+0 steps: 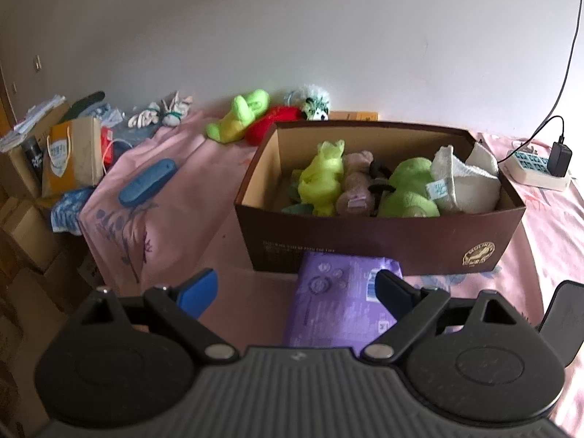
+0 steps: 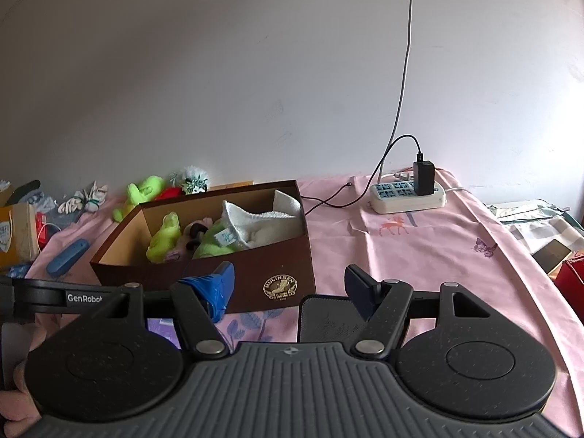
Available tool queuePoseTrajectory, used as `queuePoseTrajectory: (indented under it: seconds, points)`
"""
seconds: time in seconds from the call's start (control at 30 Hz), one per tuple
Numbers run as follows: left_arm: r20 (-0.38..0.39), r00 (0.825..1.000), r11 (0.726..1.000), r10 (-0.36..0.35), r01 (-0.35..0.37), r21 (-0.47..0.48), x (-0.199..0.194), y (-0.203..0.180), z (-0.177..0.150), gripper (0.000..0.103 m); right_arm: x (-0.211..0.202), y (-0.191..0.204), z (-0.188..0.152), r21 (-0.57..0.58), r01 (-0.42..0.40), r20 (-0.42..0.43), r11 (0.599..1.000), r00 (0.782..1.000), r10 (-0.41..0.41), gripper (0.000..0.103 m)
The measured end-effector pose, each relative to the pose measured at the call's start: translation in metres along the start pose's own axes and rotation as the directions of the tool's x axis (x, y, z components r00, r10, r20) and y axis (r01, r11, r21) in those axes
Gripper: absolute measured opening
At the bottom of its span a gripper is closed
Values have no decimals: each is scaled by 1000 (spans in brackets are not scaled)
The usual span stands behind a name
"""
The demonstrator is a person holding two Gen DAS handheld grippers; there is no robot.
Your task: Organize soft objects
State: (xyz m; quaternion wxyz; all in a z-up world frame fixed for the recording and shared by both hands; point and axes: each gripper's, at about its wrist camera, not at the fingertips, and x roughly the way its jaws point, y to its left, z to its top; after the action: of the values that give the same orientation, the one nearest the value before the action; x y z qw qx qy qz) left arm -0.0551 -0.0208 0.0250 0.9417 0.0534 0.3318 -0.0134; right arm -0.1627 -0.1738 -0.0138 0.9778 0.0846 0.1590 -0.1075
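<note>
Pink sheet (image 1: 204,168); plush-stuffed cardboard box (image 1: 383,241), tongs (image 1: 294,292) spread.

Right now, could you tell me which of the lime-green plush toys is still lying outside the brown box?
The lime-green plush lying by the wall beside the red toy; the other green ones sit inside the brown box.

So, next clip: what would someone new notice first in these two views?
Most striking is the dark brown cardboard box in the middle of the pink bedsheet, stuffed with a lime-green plush frog, other soft toys and a white folded towel. Behind it, against the wall, lie a second lime-green plush toy and a red plush toy. A purple plastic packet lies just in front of the box, near the left gripper, whose jaws stand open.
</note>
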Motion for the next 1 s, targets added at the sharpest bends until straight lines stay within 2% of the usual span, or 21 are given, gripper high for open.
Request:
queuePoseTrajectory:
  seconds: [0.17, 0.23, 0.33, 0.5, 0.7, 1.0]
  points:
    - [-64, 993, 995, -96, 95, -14, 4, 0, 0, 92, 3, -4, 2, 4, 1, -32, 1000, 999, -1, 53]
    - [-75, 992, 994, -105, 105, -7, 5, -3, -1, 92, 4, -5, 2, 20, 3, -34, 1000, 999, -2, 53]
    - [-60, 995, 996, -83, 84, 16, 3, -9, -2, 92, 6, -5, 4, 41, -16, -43, 999, 999, 18, 53]
    - [-56, 997, 998, -61, 62, 17, 5, -7, 0, 92, 14, 9, 5, -1, -55, -47, 999, 997, 54, 53]
    - [-38, 999, 1000, 10, -9, 30, 10, -1, 2, 92, 20, 17, 1, -25, -101, -80, 995, 992, 99, 53]
    - [-41, 999, 999, 7, -5, 41, 15, -5, 2, 92, 20, 10, 1, -9, -38, -90, 999, 995, 37, 53]
